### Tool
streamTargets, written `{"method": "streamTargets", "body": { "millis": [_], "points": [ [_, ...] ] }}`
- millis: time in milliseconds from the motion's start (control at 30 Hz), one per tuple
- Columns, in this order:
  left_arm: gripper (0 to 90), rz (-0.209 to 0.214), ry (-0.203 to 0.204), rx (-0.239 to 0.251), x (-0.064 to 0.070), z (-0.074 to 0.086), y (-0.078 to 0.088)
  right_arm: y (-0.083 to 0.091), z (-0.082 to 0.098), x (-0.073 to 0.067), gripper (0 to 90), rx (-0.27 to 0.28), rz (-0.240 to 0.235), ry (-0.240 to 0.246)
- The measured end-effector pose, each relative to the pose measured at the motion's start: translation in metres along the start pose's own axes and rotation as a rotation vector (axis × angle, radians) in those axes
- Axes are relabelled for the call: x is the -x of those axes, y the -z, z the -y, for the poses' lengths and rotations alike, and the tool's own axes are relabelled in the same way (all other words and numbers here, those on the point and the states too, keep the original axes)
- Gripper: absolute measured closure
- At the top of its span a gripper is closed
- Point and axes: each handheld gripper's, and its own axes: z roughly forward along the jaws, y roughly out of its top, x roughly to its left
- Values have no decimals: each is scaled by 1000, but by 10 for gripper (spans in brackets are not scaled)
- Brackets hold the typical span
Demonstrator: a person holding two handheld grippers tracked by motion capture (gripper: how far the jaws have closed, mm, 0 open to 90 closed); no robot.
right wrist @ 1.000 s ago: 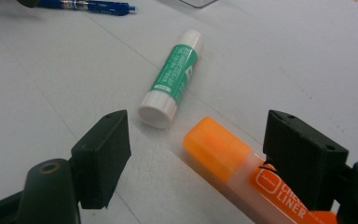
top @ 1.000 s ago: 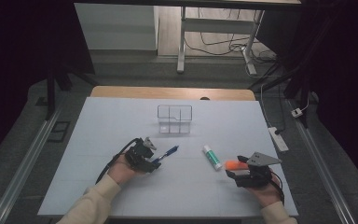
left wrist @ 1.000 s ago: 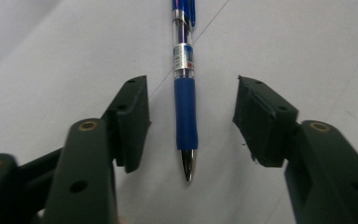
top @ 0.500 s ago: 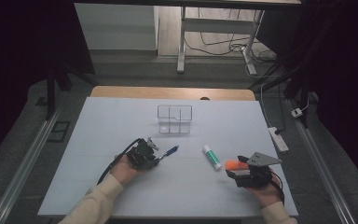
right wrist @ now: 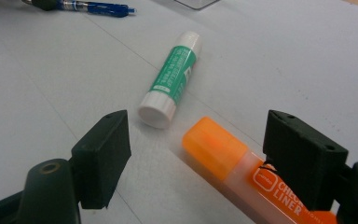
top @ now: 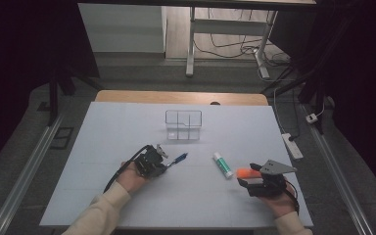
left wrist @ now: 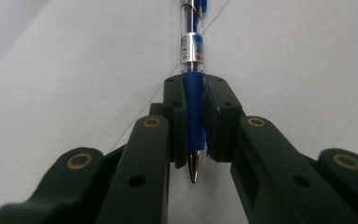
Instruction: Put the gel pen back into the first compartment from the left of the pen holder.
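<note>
Pen (left wrist: 194,116), near the tabletop's (top: 127,122) front-left, is pinched at its grip by the left gripper (left wrist: 195,126), whose jaws have just closed; held near the tip, it may pivot. Right gripper (right wrist: 198,154), jaws apart, straddles the orange highlighter (right wrist: 228,158); the glue stick (right wrist: 172,79) beyond could get nudged.

Your high view looks down and forward over the table (top: 127,196); both gripper views sit very near it, and all three share the blue pen (top: 178,158).

Orange highlighter (right wrist: 242,175) runs off the bottom edge
</note>
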Motion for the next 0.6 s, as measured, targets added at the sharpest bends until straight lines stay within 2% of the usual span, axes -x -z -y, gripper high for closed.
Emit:
{"method": "streamTargets", "body": {
  "millis": [67, 200, 333, 533, 600],
  "points": [
    [796, -5, 4, 22, -1, 1, 2, 0, 0, 0, 230, 3, -2, 2],
    [796, 48, 28, 69, -11, 5, 12, 1, 0, 0, 230, 4, -1, 1],
    [796, 83, 42, 129, -17, 10, 22, 1, 0, 0, 230, 6, 5, 4],
    [796, 114, 30, 203, -23, 12, 40, 2, -1, -1, 231, 19, 13, 15],
    [796, 139, 27, 227, -24, 13, 45, 2, -1, -2, 231, 20, 14, 18]
  ]
}}
